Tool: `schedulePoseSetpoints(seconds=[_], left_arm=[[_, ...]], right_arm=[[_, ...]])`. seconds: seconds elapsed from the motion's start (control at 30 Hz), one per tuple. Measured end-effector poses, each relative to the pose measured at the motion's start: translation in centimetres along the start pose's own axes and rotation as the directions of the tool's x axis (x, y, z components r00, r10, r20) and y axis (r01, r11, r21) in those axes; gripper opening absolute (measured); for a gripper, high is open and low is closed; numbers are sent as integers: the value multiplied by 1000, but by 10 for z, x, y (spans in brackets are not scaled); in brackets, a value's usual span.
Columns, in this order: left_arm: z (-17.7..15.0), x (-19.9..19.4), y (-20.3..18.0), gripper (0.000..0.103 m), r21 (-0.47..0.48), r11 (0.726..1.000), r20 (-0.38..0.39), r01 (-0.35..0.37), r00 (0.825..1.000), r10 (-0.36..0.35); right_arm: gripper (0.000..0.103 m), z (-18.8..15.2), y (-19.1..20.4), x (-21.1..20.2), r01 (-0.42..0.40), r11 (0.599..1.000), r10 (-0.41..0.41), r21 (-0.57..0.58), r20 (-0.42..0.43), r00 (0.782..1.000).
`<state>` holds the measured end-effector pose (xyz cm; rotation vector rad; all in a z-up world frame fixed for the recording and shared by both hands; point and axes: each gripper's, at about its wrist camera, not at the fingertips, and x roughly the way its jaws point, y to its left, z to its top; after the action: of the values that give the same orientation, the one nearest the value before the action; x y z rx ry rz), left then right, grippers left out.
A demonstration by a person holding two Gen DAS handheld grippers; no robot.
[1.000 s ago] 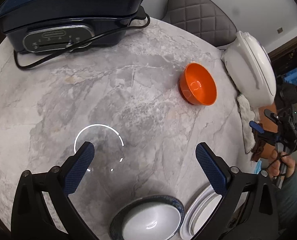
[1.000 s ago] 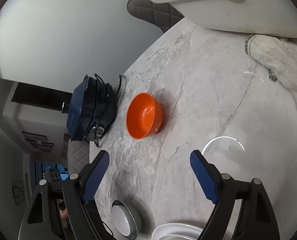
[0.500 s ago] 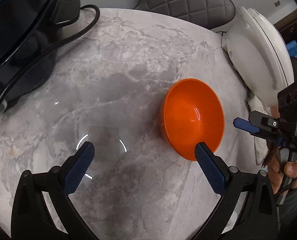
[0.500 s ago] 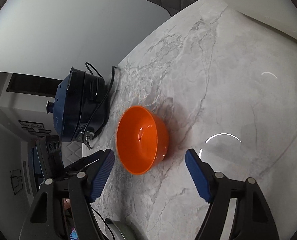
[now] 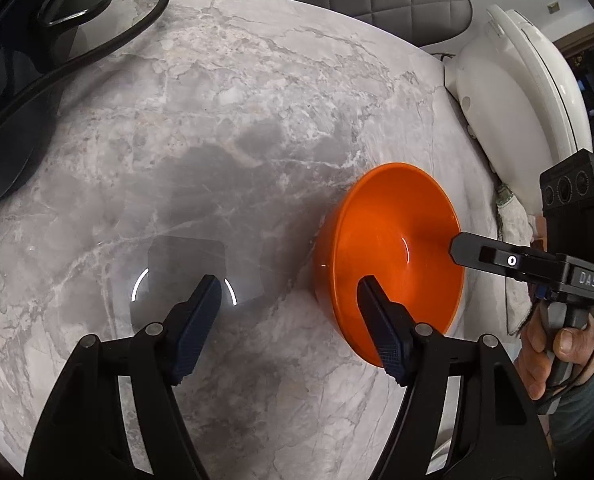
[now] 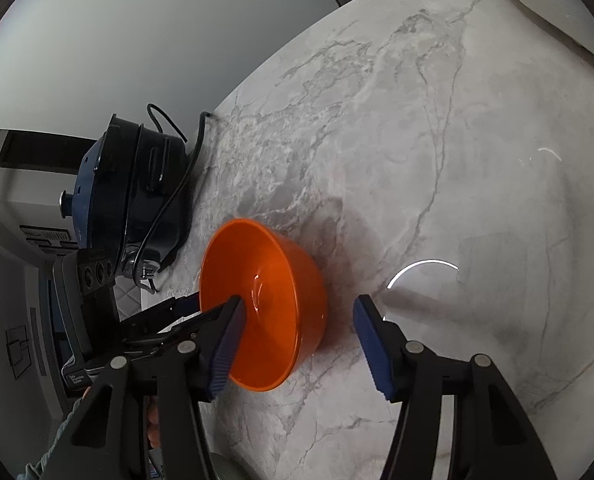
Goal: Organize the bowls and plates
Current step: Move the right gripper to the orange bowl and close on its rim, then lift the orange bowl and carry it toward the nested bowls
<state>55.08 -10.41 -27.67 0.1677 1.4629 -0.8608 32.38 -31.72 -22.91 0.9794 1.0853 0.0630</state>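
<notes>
An orange bowl [image 5: 385, 256] sits upright on the marble surface [image 5: 217, 140], near the white appliance [image 5: 513, 92] at its edge and well apart from the dark blue cooker [image 6: 137, 196] with its trailing cord. Both tools are converging on it. The left hand-held gripper [image 5: 289, 304] has its jaws at a middling width and closing; one finger overlaps the bowl's near rim in the left wrist view while the other stands over bare marble, so the wall appears to lie between them, with no pad pressing yet. The right hand-held gripper [image 6: 297, 320] is likewise half open and closing, one finger inside the bowl's mouth and the other outside its wall, apart from it; nothing is clamped there either. As a judgement, the organizing is at an early stage: the bowl has not left the surface, no stack is visible, and grasping, carrying and setting it with the other crockery all remain. Much is hard to read. Fisheye distortion makes it unclear whether either inner finger actually touches the rim. A curved pale edge at the bottom of the right wrist view may be another dish, but it is cut off by the tool. The person shows only as a hand [image 5: 553, 344] and a sleeve at the frame's edge, and a cloth beside the white appliance is mostly hidden.
</notes>
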Motion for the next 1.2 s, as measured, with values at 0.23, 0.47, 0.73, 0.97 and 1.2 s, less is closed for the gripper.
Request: schedulePoseSetpoints(seconds=[0.23,0.47,0.73,0.97,1.2], left_arm=[[-1,-2,0,43,3,999,-5,33,999,-33],[1,4,-8,19,15,997,-26,71,997,-70],[-1,6,-10,16,11,997,-33,82,996,-82],[-4,0,-9,15,2,997,-27,83,996,-83],[-17,-30,-6,15,-6,997,-2,78,997,-78]], right_arm=[[48,5,1,8,20,1000,-20,5,-33,999],[23,7,-4,12,2,1000,0,30,-55,999],[20,8,-5,12,-11,999,14,42,-66,998],[20,7,1,12,-10,999,13,43,-68,998],[20,2,22,7,-20,1000,22,18,-66,998]])
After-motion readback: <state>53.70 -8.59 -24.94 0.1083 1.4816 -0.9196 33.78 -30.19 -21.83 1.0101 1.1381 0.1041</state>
